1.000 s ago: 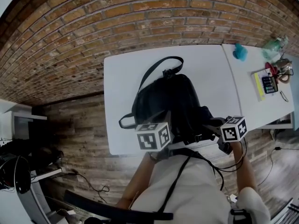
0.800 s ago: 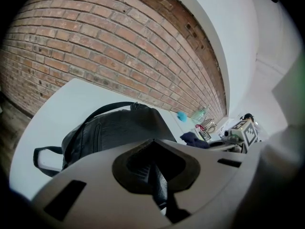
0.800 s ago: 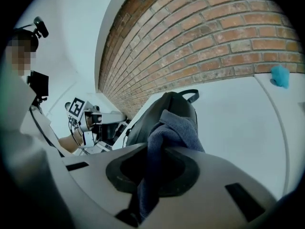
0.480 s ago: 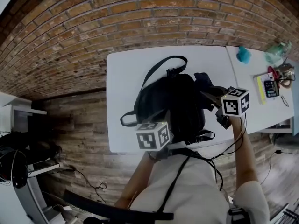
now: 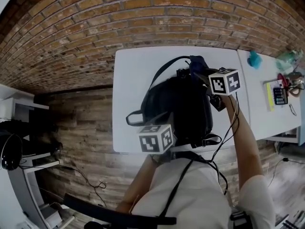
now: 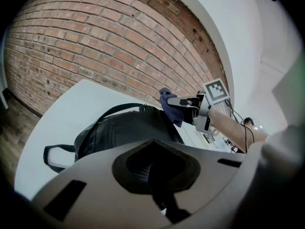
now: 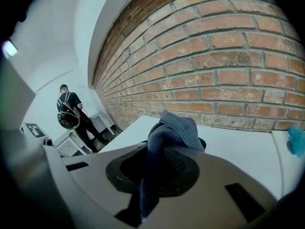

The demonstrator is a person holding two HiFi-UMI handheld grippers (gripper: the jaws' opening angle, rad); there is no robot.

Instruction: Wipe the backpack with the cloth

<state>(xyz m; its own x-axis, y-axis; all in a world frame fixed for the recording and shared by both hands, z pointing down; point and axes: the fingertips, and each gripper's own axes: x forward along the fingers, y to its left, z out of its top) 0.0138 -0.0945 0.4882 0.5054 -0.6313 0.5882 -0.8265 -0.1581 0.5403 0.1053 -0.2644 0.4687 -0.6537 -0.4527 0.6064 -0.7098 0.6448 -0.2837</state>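
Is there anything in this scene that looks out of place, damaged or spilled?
Nothing stands out. The backpack lies on the white table, its straps loose on the tabletop, and the right gripper holds the bunched cloth at its far end. No spill or damage shows.

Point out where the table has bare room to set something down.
Bare on the white table: the left strip beside the backpack, up to the far-left corner by the brick wall. Crowded: the middle, under backpack, cloth and right gripper.
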